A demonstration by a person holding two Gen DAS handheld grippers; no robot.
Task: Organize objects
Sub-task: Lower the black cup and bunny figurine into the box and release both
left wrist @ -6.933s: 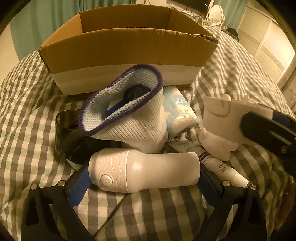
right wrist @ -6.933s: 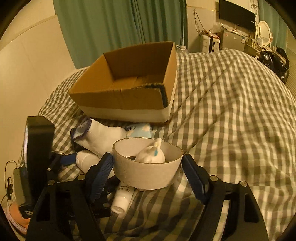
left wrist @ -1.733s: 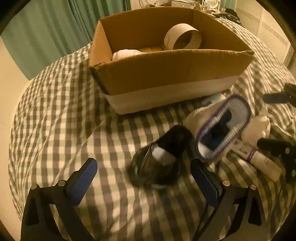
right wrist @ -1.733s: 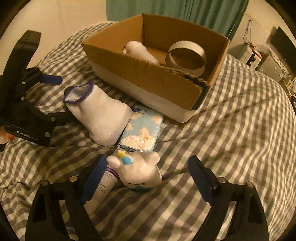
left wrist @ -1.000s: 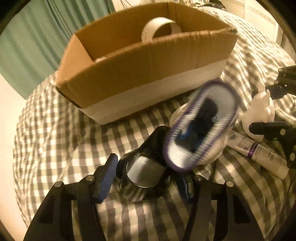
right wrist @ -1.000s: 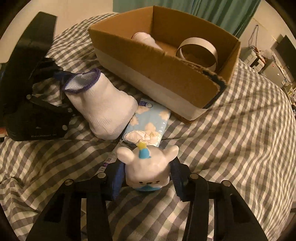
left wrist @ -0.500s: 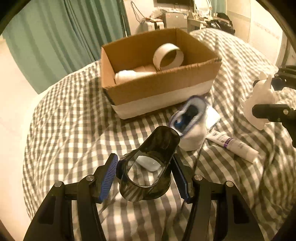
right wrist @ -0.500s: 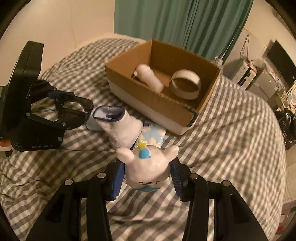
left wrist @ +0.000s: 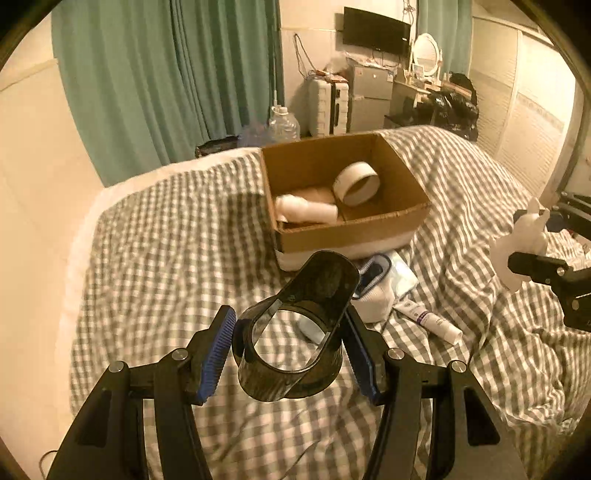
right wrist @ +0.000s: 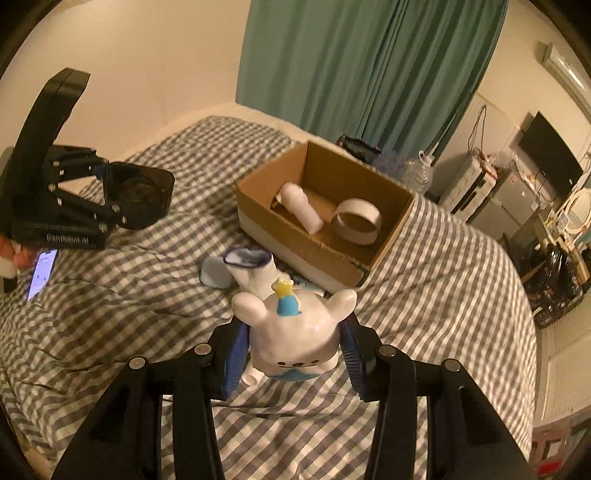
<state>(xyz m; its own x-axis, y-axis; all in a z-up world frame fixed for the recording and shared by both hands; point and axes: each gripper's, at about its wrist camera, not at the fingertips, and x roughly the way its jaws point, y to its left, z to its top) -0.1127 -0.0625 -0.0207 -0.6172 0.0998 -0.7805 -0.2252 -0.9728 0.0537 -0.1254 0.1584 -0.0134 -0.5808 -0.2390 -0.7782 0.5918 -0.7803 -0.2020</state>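
My left gripper (left wrist: 290, 350) is shut on a dark translucent plastic cup (left wrist: 299, 332) and holds it high above the checked bed; it also shows in the right wrist view (right wrist: 136, 201). My right gripper (right wrist: 293, 349) is shut on a white bunny figurine (right wrist: 295, 332), also lifted, seen at the right edge of the left wrist view (left wrist: 522, 240). The open cardboard box (left wrist: 413, 221) ahead holds a white bottle (left wrist: 304, 210) and a tape ring (left wrist: 356, 188). A white sock with a purple cuff (right wrist: 253, 273), a tissue pack (left wrist: 402, 275) and a tube (left wrist: 428, 321) lie in front of the box.
The checked duvet (left wrist: 166, 240) covers the bed. A lit phone (right wrist: 42, 273) lies at the bed's left edge. Green curtains (left wrist: 166, 74), a water bottle (left wrist: 282, 125) and furniture with a TV (left wrist: 376, 26) stand behind the box.
Both grippers have risen and pulled back from the bed with the cup and the figurine in them. The box and the pile now look smaller and lower.
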